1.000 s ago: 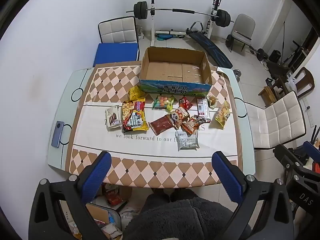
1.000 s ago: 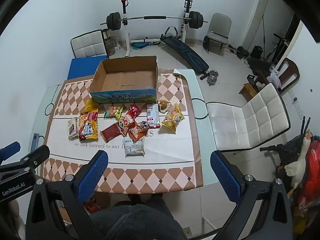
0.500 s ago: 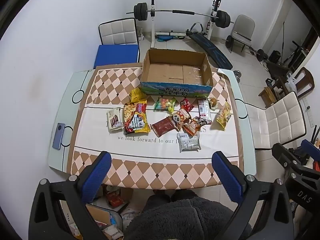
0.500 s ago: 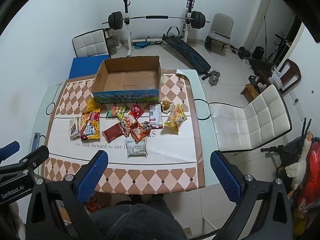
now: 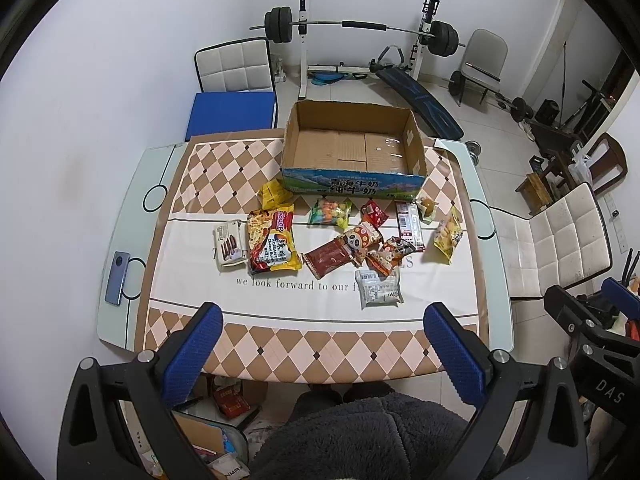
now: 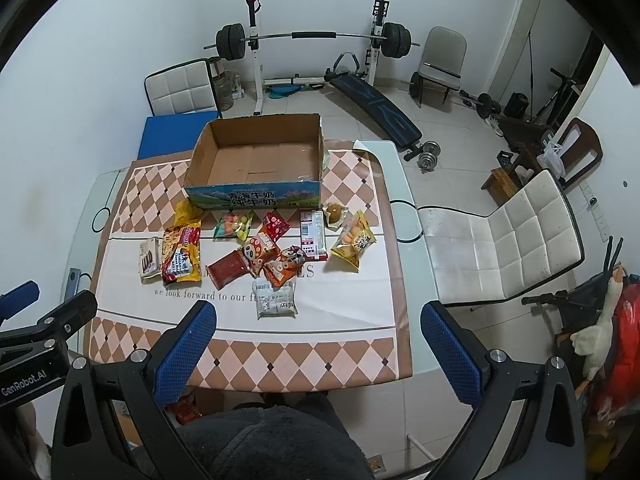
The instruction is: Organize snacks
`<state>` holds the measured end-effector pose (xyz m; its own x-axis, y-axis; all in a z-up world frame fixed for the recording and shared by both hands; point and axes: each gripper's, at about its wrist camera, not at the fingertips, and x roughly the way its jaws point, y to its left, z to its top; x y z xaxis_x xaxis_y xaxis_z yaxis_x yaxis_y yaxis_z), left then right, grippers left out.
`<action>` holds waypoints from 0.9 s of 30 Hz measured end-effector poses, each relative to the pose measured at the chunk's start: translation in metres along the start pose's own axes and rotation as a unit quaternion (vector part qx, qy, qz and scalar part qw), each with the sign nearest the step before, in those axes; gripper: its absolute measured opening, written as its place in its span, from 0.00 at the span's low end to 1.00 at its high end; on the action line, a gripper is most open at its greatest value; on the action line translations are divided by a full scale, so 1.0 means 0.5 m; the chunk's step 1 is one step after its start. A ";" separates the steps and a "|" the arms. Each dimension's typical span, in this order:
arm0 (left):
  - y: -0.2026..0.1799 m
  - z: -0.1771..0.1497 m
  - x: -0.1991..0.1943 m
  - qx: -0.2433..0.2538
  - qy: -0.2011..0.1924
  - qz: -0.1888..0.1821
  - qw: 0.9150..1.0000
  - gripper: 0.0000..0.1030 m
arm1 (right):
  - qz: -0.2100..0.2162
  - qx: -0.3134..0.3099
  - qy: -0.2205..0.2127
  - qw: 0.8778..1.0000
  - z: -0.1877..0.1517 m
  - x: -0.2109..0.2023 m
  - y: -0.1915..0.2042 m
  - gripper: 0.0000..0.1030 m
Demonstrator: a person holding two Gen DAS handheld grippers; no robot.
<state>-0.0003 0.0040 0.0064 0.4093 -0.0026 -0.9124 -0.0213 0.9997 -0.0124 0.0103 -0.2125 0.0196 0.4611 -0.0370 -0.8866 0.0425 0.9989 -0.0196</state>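
Note:
An empty open cardboard box (image 5: 352, 152) (image 6: 256, 160) stands at the far side of the table. Several snack packets lie in front of it: a noodle bag (image 5: 272, 240) (image 6: 182, 254), a white biscuit pack (image 5: 229, 244), a yellow bag (image 5: 448, 235) (image 6: 354, 240), a white packet (image 5: 378, 288) (image 6: 276, 300) nearest me. My left gripper (image 5: 324, 344) and right gripper (image 6: 318, 344) are both open and empty, held high above the table's near edge, well short of the snacks.
The table (image 5: 120, 216) wears a checkered cloth; a phone (image 5: 117, 278) lies at its left edge. A white chair (image 6: 500, 240) stands to the right, another chair (image 5: 236, 68) behind. Gym equipment (image 5: 360, 32) fills the back. Boxes sit under the table.
Both views have shifted slightly closer and lower toward the table. The snacks and box have not moved. Both grippers stay open.

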 end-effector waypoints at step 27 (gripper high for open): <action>-0.005 0.012 -0.012 0.002 0.000 0.000 1.000 1.00 | -0.005 -0.002 0.002 1.000 0.003 0.003 0.008 1.00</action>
<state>0.0029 0.0018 0.0143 0.4100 -0.0028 -0.9121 -0.0171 0.9998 -0.0107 0.0125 -0.2084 0.0188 0.4578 -0.0462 -0.8878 0.0438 0.9986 -0.0294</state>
